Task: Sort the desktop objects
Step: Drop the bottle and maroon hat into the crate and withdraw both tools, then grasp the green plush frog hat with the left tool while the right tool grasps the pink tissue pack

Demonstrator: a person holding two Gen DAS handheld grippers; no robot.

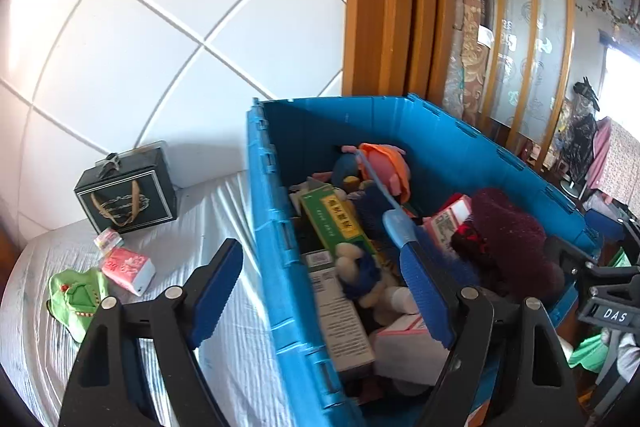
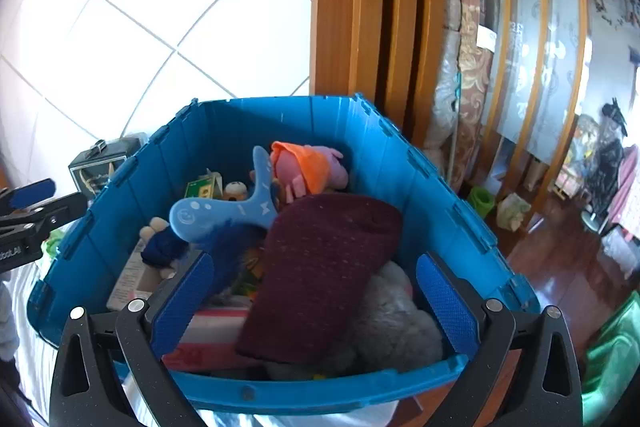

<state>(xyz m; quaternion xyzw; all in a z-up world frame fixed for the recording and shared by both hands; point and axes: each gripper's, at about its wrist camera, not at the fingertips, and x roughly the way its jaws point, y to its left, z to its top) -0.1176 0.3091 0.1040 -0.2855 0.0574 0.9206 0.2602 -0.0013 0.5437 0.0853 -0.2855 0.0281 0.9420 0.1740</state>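
A blue plastic crate point(image 1: 272, 227) point(image 2: 440, 195) stands on the white-clothed table, full of items: a pink plush pig in orange point(image 1: 386, 167) point(image 2: 308, 167), a green box point(image 1: 334, 223), a maroon knit hat point(image 1: 508, 227) point(image 2: 328, 275), a blue boomerang toy point(image 2: 216, 217), a grey plush point(image 2: 392, 319). My left gripper point(image 1: 316, 279) is open and empty, straddling the crate's left wall. My right gripper point(image 2: 316, 291) is open and empty above the maroon hat. On the table left of the crate lie a pink tissue pack point(image 1: 128, 269), a green plush point(image 1: 78, 297) and a dark gift box point(image 1: 126, 193).
A white tiled wall stands behind the table. A wooden partition point(image 2: 360, 7) and rolled carpets point(image 2: 472, 67) stand behind the crate at right. The right gripper's body shows at the right edge of the left wrist view point(image 1: 608, 291). Wooden floor lies to the right.
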